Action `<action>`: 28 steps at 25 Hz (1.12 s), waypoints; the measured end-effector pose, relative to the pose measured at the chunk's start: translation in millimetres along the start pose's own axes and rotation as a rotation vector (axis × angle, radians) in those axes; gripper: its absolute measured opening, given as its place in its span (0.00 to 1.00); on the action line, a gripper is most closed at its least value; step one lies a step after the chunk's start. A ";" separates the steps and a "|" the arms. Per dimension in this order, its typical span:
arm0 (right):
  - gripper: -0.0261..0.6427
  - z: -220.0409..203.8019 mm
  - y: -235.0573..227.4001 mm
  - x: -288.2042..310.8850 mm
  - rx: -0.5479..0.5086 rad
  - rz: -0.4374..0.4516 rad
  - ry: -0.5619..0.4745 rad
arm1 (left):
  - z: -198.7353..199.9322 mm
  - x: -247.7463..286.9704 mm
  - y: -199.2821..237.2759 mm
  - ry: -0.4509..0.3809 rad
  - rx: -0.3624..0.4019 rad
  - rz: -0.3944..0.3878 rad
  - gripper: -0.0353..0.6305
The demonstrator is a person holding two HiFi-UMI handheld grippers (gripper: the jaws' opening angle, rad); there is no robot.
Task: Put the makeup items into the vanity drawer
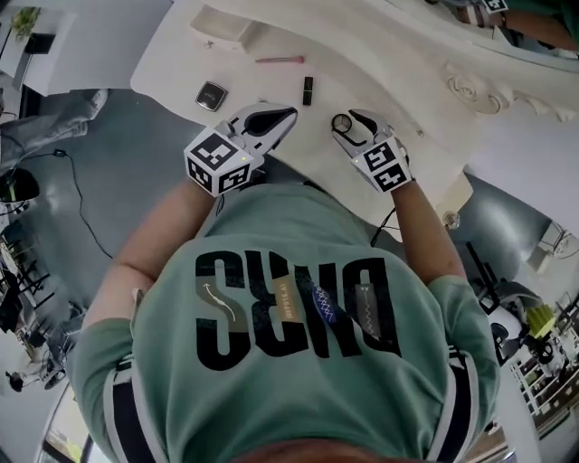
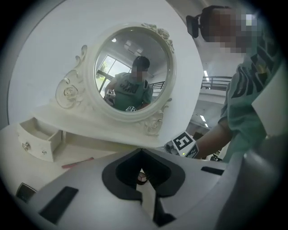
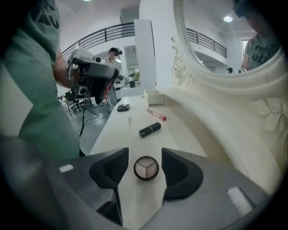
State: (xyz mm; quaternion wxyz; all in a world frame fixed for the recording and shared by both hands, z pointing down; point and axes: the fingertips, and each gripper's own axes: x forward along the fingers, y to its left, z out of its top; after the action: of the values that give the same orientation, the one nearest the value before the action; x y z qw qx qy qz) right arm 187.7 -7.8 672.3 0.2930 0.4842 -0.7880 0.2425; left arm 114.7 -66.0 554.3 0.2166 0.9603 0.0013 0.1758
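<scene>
The white vanity table (image 1: 380,63) is seen from above, with its round mirror (image 2: 130,72) set along the far edge and a small drawer (image 1: 222,27) standing open at the far left corner. The left gripper (image 1: 282,115) is held above the near edge with its jaws together and nothing between them. The right gripper (image 3: 144,157) is lowered at the near edge, right of the middle, with its jaws apart. A round compact (image 3: 146,168) lies flat on the table between them, untouched by either pad. A black square compact (image 1: 212,95) is seen toward the left edge, a black lipstick (image 1: 308,89) near the middle, and a pink pencil (image 1: 280,60) beyond it, close to the drawer. None of the items is yet in the drawer. The step in hand is judged to be a grasp of the round compact. The low, flat case is best taken across its widest part, with the pads brought down close to the tabletop and centred before closing, so that it is not squeezed out sideways. It should then be kept level and carried over the lipstick to the drawer.
</scene>
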 end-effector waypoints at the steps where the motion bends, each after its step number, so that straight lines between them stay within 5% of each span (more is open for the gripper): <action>1: 0.38 -9.5 -0.5 6.8 -0.007 -0.004 0.022 | -5.5 3.4 -1.9 0.014 0.000 -0.006 0.05; 7: 0.41 -42.6 -9.5 29.7 -0.004 -0.043 0.100 | -24.7 7.8 -8.8 0.054 -0.011 -0.014 0.05; 14: 0.37 -33.3 -3.0 22.0 0.026 0.012 0.089 | -17.0 -7.0 -11.1 0.022 -0.017 0.022 0.05; 28: 0.37 202.8 5.4 -122.9 -0.072 0.004 -0.359 | 139.9 -153.2 -1.9 -0.391 0.069 0.177 0.05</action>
State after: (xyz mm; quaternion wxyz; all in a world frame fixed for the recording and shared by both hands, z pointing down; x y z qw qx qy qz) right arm 181.0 -64.3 442.0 0.1643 0.5072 -0.8368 0.1242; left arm 18.3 -134.4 383.8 0.1637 0.9793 -0.1189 0.0043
